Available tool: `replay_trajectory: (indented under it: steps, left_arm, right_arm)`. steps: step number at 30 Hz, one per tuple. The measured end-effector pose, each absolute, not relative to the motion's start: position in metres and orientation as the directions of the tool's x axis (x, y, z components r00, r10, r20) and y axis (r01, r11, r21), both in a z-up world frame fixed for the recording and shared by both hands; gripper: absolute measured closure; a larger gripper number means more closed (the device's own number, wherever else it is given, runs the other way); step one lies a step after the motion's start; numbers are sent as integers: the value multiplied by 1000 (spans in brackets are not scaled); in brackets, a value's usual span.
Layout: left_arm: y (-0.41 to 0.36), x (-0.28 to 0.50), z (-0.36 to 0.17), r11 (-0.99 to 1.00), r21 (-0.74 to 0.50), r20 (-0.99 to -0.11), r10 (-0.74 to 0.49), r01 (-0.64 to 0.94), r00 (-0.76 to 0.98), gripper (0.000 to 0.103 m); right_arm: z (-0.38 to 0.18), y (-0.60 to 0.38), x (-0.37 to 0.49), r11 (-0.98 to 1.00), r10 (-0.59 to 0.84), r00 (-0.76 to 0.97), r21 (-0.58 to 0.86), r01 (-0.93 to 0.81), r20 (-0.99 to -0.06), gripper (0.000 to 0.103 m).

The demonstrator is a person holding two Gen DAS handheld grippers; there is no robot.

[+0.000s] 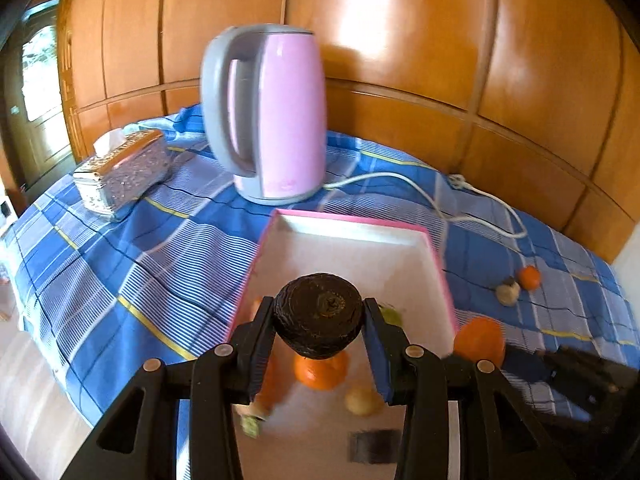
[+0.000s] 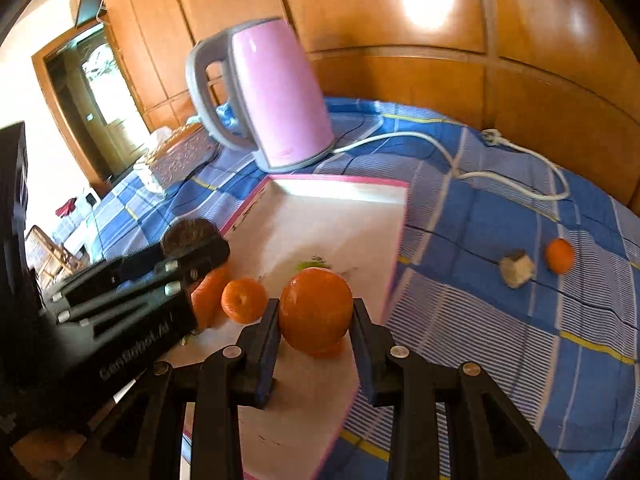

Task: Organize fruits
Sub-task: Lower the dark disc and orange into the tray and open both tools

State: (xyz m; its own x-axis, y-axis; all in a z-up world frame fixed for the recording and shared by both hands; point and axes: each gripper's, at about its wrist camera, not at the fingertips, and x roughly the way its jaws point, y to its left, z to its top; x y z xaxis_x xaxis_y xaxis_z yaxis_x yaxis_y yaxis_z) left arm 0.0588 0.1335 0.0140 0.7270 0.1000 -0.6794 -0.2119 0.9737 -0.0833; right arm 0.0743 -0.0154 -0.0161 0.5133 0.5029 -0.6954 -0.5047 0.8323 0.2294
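Wooden panels (image 1: 400,40) line the far wall, and a glazed door (image 2: 100,92) stands at the far left of the room. Below them spreads one blue checked cloth (image 1: 140,248) over the table. On it stands one pink kettle (image 1: 272,112) with a grey handle, its white cord (image 2: 480,160) trailing right. Near the kettle lies one open box (image 1: 360,248), white inside with a pink rim. One silver tissue box (image 1: 124,172) sits at the far left. Each of the two grippers grasps a fruit over the box: the left gripper (image 1: 320,320) is clenched on a dark brown round fruit (image 1: 320,312), the right gripper (image 2: 316,320) on an orange (image 2: 316,308). Inside the box I count one small orange (image 2: 244,300), an orange carrot-like piece (image 2: 208,292), one pale yellowish fruit (image 1: 362,400) and something green (image 2: 312,266), too blurred to tell. Out on the cloth to the right lie one small orange fruit (image 2: 560,256) and, just beside it, one pale lumpy thing (image 2: 516,268).
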Motion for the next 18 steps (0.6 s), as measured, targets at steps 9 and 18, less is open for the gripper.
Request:
replay_trajectory:
  steps: [9, 18]
  left_arm:
    - [144, 59, 15, 967, -95, -677, 113, -238, 727, 57]
    - [132, 49, 25, 973, -69, -646, 124, -219, 753, 53]
  right_arm:
    - [-31, -2, 77, 823, 509, 457, 258, -506, -729, 68]
    - [-29, -15, 71, 845, 495, 488, 269, -462, -718, 67]
